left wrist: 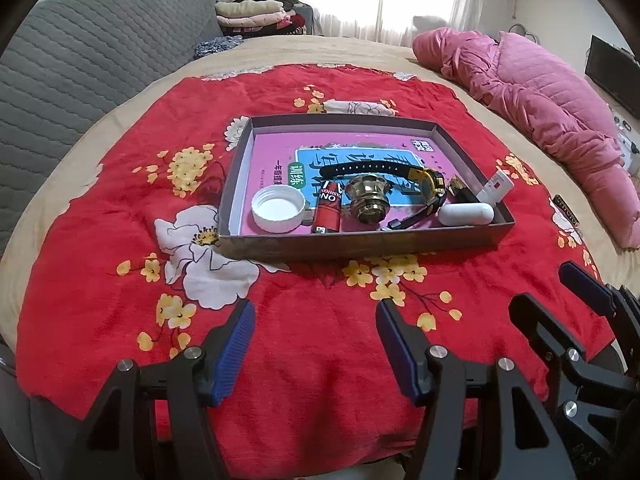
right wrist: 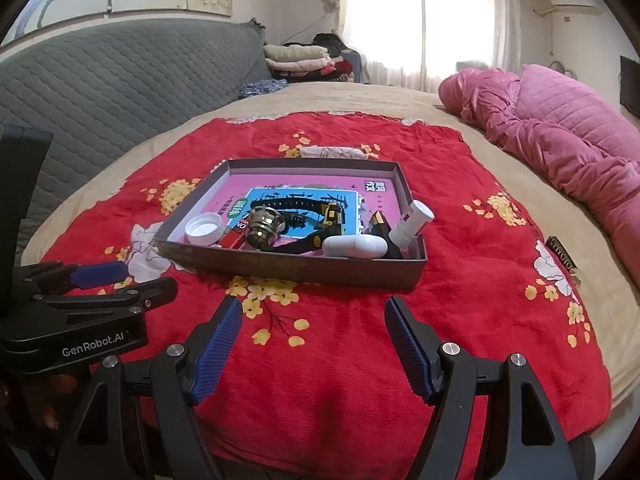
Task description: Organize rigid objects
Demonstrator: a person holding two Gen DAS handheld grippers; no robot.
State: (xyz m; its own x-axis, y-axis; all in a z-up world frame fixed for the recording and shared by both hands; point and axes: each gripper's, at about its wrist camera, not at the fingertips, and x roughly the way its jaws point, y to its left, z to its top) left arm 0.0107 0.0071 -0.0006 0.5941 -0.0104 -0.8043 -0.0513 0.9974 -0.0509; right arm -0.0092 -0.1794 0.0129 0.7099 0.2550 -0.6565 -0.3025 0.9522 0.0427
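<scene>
- Nearest the lens, the left gripper (left wrist: 316, 312) hovers over the red floral cloth (left wrist: 320, 360), its blue-padded jaws standing wide apart with nothing between them.
- Just beside it, the right gripper (right wrist: 314, 312) hangs over the same cloth with its jaws spread equally wide and empty — neither tool touches anything.
- Beyond both grippers sits the shallow grey cardboard tray (left wrist: 360, 244), the landmark for everything else; it rests flat on the cloth, roughly in the middle.
- Inside the tray, a pink and blue printed booklet (left wrist: 276, 152) lines the floor.
- On the booklet, near the tray's front wall, lie a white ribbed plastic cap (left wrist: 278, 208), open side up, a small red cylindrical battery (left wrist: 328, 212) touching the cap's side, and a brass-coloured metal knob (left wrist: 368, 196) just beside the battery.
- Behind the knob runs a black and yellow wristwatch (left wrist: 400, 176) with its strap stretched out.
- At the tray's right end rest a white oval plastic case (left wrist: 466, 214) and a white tube (right wrist: 412, 222) leaning on the wall.
- Well beyond the tray, to the right, a pink quilted blanket (left wrist: 540, 96) lies bunched up.
</scene>
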